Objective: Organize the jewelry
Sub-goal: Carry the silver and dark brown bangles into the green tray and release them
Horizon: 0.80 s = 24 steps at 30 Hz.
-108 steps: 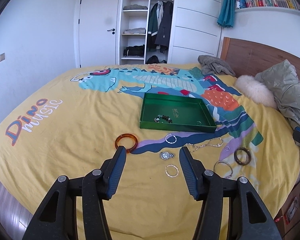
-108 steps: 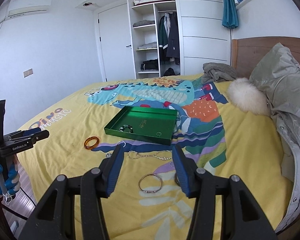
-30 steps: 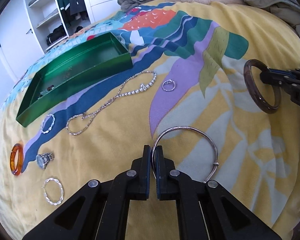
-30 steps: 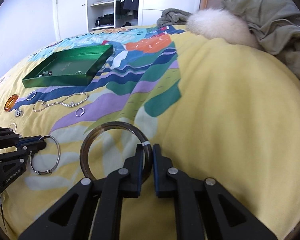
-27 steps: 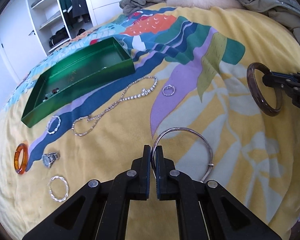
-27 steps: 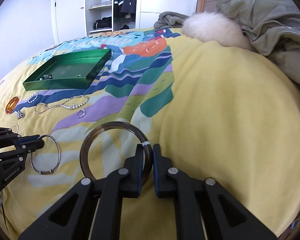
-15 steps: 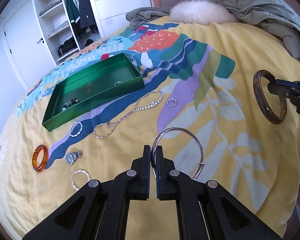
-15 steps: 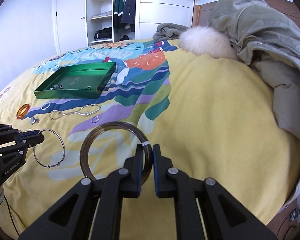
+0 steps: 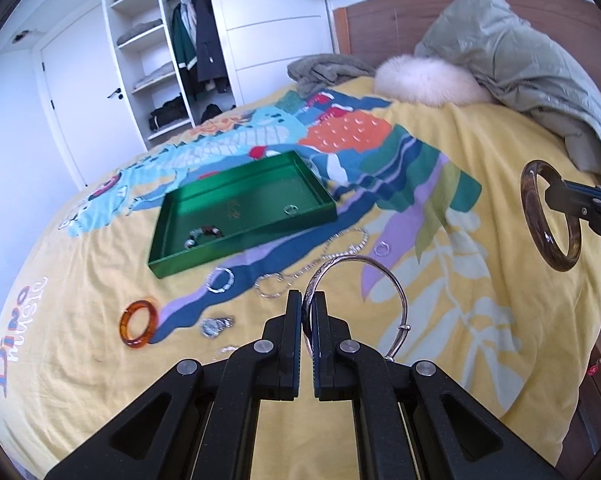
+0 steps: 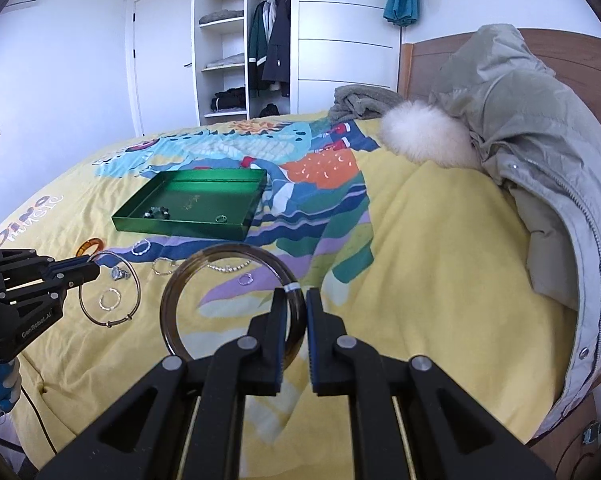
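My left gripper (image 9: 308, 304) is shut on a thin silver bangle (image 9: 384, 276) and holds it above the bed; it also shows in the right wrist view (image 10: 90, 272) with the bangle (image 10: 136, 284). My right gripper (image 10: 292, 298) is shut on a dark brown bangle (image 10: 180, 280), held in the air at the right in the left wrist view (image 9: 540, 236). A green tray (image 9: 172, 264) lies on the yellow bedspread with a bead bracelet (image 9: 204, 236) and a ring (image 9: 290, 210) in it.
On the bedspread lie an orange bangle (image 9: 138, 324), a silver chain (image 9: 340, 252), a small ring (image 9: 382, 248), a twisted hoop (image 9: 220, 280) and a watch (image 9: 216, 326). A grey coat (image 10: 540, 140) and a white fur ball (image 10: 424, 136) lie by the headboard.
Both grippers have risen from the bedspread, each with its bangle held shut in it. The view has widened and the tray and loose jewelry now lie farther below.
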Each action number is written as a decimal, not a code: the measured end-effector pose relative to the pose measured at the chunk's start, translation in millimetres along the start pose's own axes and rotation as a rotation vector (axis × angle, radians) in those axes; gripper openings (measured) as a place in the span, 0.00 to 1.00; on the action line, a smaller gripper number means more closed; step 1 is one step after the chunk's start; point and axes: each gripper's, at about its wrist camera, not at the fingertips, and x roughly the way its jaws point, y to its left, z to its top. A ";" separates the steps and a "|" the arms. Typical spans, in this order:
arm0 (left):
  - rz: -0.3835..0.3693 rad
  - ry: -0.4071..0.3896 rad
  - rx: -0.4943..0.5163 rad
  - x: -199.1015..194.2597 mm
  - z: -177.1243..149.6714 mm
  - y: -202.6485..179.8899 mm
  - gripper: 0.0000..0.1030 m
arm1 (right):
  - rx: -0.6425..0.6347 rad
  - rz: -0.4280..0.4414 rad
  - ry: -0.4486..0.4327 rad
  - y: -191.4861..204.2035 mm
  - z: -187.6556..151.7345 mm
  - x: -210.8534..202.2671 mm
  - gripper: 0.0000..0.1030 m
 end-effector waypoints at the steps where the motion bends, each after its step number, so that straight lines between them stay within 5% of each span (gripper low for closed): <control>1: 0.005 -0.010 -0.006 -5.2 2.2 5.2 0.04 | -0.005 0.006 -0.009 4.8 4.5 -3.0 0.08; 14: 0.091 -0.113 -0.086 -48.7 37.6 90.8 0.04 | -0.037 0.095 -0.104 62.1 76.5 -14.3 0.08; 24: 0.123 -0.126 -0.161 -20.3 77.1 151.6 0.04 | -0.056 0.128 -0.118 97.4 140.5 31.8 0.08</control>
